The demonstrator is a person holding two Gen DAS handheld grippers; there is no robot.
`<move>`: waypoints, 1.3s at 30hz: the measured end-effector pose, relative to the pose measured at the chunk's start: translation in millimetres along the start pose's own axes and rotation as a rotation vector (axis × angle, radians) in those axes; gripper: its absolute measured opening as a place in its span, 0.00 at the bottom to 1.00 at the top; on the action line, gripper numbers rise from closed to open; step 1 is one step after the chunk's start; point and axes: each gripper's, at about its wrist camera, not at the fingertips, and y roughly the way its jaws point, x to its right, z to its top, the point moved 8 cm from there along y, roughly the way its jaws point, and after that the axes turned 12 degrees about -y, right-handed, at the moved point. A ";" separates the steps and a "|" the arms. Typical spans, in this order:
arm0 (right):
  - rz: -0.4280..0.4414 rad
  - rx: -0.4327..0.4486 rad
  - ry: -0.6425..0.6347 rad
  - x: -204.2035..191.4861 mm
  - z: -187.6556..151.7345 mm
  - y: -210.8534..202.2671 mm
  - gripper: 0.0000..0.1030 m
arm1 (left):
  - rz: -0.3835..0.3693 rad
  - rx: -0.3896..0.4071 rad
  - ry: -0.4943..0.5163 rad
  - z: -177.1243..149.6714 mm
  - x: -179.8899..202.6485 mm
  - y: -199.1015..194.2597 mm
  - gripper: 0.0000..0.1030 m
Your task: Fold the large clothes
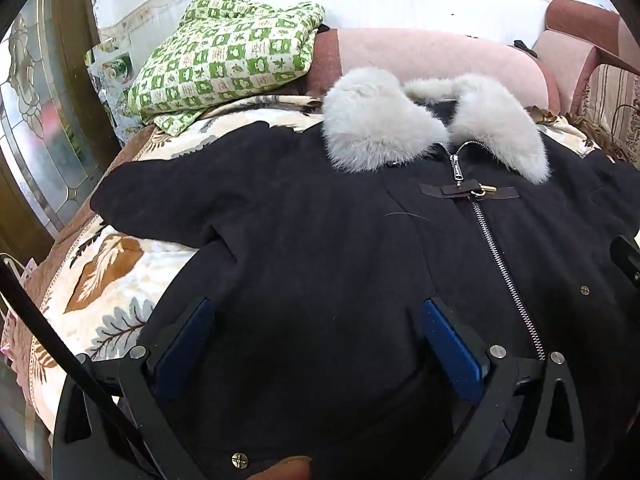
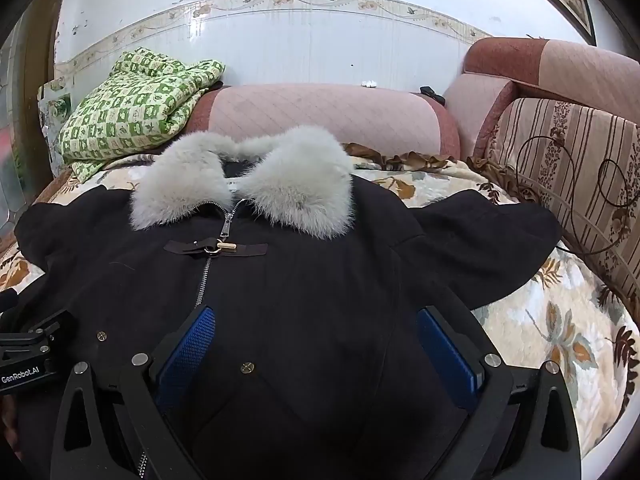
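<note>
Hovering wide apart over the black coat (image 1: 320,240) spread flat on the bed (image 1: 104,272), left hand-held gripper (image 1: 316,344) and right hand-held gripper (image 2: 316,344) risk pinching one thick layer, so the fold slumps.

White wall (image 2: 280,52), pink sofa backrest (image 2: 320,120).

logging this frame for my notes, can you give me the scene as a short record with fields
garment: black coat lying front up, spread flat on a floral blanket
collar: grey fur collar at the far end
closure: zipper done up, toggle strap fastened across it
sleeves: both spread out to the sides
left gripper: open, fingers over the coat's lower front, gripping nothing
right gripper: open, fingers over the coat's lower front
fold state: not yet begun
background: green checked quilt folded by the wall, pink bolster behind the collar
</note>
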 end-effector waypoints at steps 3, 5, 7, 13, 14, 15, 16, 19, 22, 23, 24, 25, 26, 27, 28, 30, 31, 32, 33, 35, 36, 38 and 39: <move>0.000 -0.001 0.002 0.2 -0.4 0.3 0.99 | -0.004 0.014 0.006 1.9 3.1 -1.8 1.00; 0.000 -0.002 0.004 0.8 -1.1 0.4 0.99 | -0.006 0.016 0.006 2.9 4.6 -1.4 1.00; 0.001 -0.002 0.005 1.3 -1.6 0.3 0.99 | -0.013 0.017 0.001 0.9 -0.8 -6.4 1.00; 0.002 -0.003 0.010 1.8 -1.6 0.1 0.99 | -0.016 0.013 -0.009 3.0 -1.8 -7.9 1.00; 0.002 -0.004 0.010 1.8 -1.7 0.1 0.99 | -0.017 0.013 -0.009 3.3 -1.7 -8.3 1.00; 0.002 -0.004 0.009 1.8 -1.8 0.1 0.99 | -0.018 0.014 -0.009 2.6 -2.1 -9.4 1.00; 0.002 -0.004 0.009 1.8 -1.7 0.1 0.99 | -0.015 0.014 -0.006 1.0 -2.2 -6.9 1.00; 0.002 -0.003 0.010 1.7 -1.6 0.1 0.99 | -0.016 0.015 -0.006 1.5 -2.5 -7.9 1.00; 0.001 -0.005 0.010 1.8 -1.9 0.3 0.99 | -0.017 0.014 -0.008 2.1 -3.2 -9.2 1.00; 0.001 -0.007 0.010 2.1 -2.2 0.6 0.99 | -0.018 0.013 -0.009 2.3 -3.4 -9.6 1.00; 0.001 -0.008 0.010 2.3 -2.6 0.9 0.99 | -0.015 0.013 -0.007 1.2 -2.0 -6.9 1.00; 0.000 -0.010 0.010 2.2 -2.8 1.2 0.99 | -0.014 0.013 -0.007 1.3 -2.2 -7.2 1.00; -0.001 -0.013 0.009 2.2 -3.1 1.4 0.99 | -0.015 0.012 -0.008 1.5 -2.1 -7.7 1.00; -0.002 -0.016 0.008 2.1 -3.2 2.0 0.99 | -0.016 0.012 -0.007 1.1 -2.0 -7.2 1.00; -0.003 -0.019 0.008 2.3 -3.6 2.5 0.99 | -0.015 0.012 -0.007 1.3 -1.8 -7.7 1.00; -0.004 -0.024 0.009 2.6 -4.0 3.2 0.99 | -0.016 0.013 -0.006 1.2 -2.0 -7.8 1.00; -0.004 -0.026 0.009 2.9 -3.9 3.6 0.99 | -0.015 0.012 -0.006 1.3 -2.0 -7.2 1.00; -0.004 -0.027 0.010 3.2 -4.1 3.8 0.99 | -0.015 0.012 -0.005 1.4 -1.8 -7.4 1.00; -0.004 -0.028 0.009 3.3 -4.2 3.9 0.99 | -0.016 0.013 -0.004 1.4 -1.5 -7.7 1.00; -0.005 -0.031 0.009 3.4 -4.5 4.4 0.99 | -0.016 0.013 -0.003 1.5 -0.8 -7.6 1.00; -0.006 -0.032 0.008 3.3 -4.9 4.5 0.99 | -0.017 0.011 -0.004 1.4 -1.1 -7.3 1.00; -0.007 -0.035 0.006 2.9 -4.9 4.9 0.99 | -0.016 0.011 -0.005 1.4 -0.9 -7.4 1.00; -0.008 -0.036 0.005 2.5 -4.8 5.0 0.99 | -0.016 0.011 -0.005 1.3 -1.1 -7.3 1.00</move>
